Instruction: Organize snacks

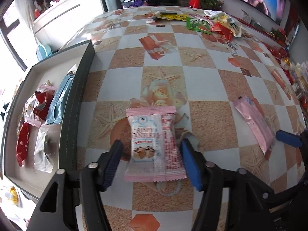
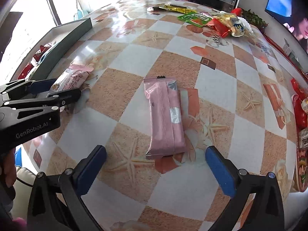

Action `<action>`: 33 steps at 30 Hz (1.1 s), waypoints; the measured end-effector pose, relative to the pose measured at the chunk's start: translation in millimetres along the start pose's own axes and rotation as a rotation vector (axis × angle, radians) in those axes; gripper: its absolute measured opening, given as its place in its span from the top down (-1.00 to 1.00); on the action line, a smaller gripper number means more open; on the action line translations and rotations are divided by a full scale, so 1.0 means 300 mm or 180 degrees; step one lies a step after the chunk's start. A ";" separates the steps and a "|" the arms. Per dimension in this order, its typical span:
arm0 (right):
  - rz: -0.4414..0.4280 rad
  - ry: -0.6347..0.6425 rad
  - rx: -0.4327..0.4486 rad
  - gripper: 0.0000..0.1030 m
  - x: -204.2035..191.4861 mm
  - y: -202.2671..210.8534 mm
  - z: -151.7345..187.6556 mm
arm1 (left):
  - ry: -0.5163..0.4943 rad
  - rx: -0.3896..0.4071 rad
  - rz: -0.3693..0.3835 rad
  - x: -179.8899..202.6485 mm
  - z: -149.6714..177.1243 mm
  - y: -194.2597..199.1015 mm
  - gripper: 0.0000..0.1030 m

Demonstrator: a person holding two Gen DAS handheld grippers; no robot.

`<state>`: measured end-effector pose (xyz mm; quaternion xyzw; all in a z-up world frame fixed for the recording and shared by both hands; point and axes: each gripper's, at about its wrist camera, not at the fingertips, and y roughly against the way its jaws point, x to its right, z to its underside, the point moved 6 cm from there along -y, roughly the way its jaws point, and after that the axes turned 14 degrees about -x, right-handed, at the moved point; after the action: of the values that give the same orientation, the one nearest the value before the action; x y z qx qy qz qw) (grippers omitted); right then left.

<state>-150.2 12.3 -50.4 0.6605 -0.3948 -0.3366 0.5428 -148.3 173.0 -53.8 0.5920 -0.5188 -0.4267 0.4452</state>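
Note:
A pink and white cranberry snack packet (image 1: 153, 144) lies flat on the table, between the fingers of my left gripper (image 1: 152, 154), which is open around it with a gap on each side. It also shows in the right wrist view (image 2: 71, 79). A long pink snack bar (image 2: 165, 117) lies on the table just ahead of my right gripper (image 2: 156, 154), which is wide open and empty. The bar also shows in the left wrist view (image 1: 254, 123). The left gripper shows at the left of the right wrist view (image 2: 57, 88).
A dark grey box (image 1: 77, 100) with several snack packets (image 1: 44, 105) inside stands at the left. A pile of loose snacks (image 2: 211, 22) lies at the table's far side, and more snacks (image 2: 300, 119) along its right edge. The table (image 2: 123, 61) has a checkered cover.

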 end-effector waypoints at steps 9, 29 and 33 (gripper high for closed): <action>0.0002 0.0007 -0.0031 -1.00 0.002 -0.002 0.000 | 0.0108 0.0007 0.0081 -0.024 0.002 -0.012 -0.54; 0.0006 -0.0091 -0.0202 -1.00 0.056 -0.014 -0.042 | 0.0044 -0.0093 0.0131 -0.023 -0.009 -0.016 -0.56; 0.0022 -0.0169 -0.0281 -1.00 0.085 -0.026 -0.102 | -0.0068 -0.0151 0.0145 0.005 -0.038 -0.023 -0.56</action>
<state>-110.3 4.2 -53.0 0.6253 -0.3961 -0.3692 0.5619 -135.4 172.9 -57.9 0.5647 -0.5266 -0.4349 0.4632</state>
